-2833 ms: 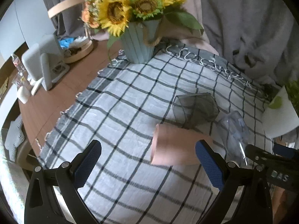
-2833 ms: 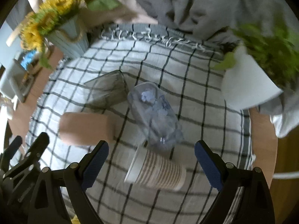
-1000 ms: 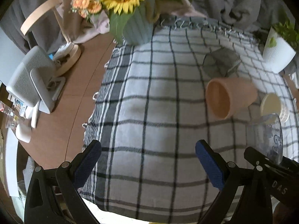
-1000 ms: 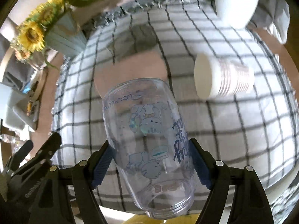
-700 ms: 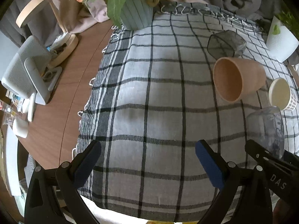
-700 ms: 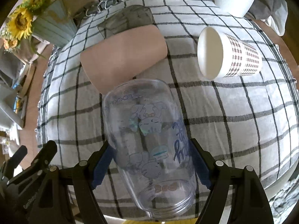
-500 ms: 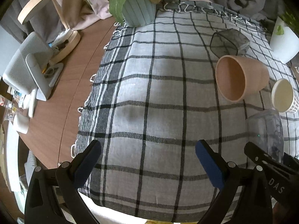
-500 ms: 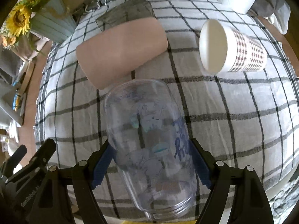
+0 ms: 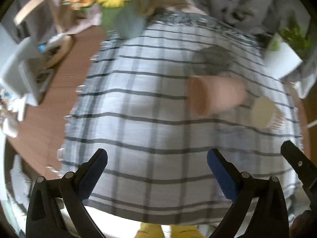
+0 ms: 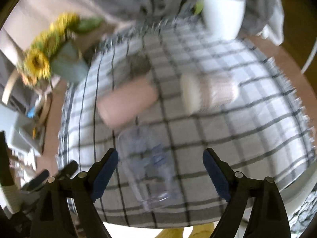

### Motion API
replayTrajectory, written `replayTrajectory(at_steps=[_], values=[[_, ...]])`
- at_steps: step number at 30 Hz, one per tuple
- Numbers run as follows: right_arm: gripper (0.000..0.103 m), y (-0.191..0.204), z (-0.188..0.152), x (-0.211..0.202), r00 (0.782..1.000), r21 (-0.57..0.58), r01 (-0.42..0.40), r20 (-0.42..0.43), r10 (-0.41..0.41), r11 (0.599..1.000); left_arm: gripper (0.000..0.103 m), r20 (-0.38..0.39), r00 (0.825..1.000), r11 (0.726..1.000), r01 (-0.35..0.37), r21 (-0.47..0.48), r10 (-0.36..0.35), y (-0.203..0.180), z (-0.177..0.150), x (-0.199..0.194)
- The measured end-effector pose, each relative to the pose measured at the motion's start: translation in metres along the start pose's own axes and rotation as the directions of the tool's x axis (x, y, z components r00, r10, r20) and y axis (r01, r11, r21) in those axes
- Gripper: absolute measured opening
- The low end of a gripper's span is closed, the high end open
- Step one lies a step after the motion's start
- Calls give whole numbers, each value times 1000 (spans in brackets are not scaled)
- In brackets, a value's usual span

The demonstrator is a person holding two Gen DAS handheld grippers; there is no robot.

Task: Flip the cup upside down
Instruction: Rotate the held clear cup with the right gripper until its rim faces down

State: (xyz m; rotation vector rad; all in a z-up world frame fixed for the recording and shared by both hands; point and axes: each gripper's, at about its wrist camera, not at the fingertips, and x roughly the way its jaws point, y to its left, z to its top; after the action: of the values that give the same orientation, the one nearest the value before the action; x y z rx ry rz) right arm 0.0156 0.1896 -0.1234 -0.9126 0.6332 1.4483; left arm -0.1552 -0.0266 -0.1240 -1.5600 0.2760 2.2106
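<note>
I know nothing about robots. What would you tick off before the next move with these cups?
1. Right gripper open: ok, fingers wide apart.
2. Clear cup free of both pads: cannot tell, the picture is blurred.
3. Clear cup standing mouth-down on the checked cloth: cannot tell, too blurred.
4. Left gripper open and empty: ok.
5. Pink cup and paper cup flipped: not ok, both lie on their sides.
</note>
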Motion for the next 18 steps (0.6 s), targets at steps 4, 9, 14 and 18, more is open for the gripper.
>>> replayTrajectory(at_steps=[4,9,14,18], values=[[90,-17,10,-10,999,6,34,35,-34,999,99,-37,998,998,53,40,-52,-35,10,12],[90,-51,14,-4,1000,45,29,4,-29,999,97,-114,987,991,122,53,-115,-66,18,33],[90,-70,20,-1,999,70,33,1,-33,997,91,-175,976,990,136,43,-127,-86,21,55],[90,-77,26,4,1000,57,4,-10,-3,998,84,-229,960,987,160,-24,-161,-86,22,71]])
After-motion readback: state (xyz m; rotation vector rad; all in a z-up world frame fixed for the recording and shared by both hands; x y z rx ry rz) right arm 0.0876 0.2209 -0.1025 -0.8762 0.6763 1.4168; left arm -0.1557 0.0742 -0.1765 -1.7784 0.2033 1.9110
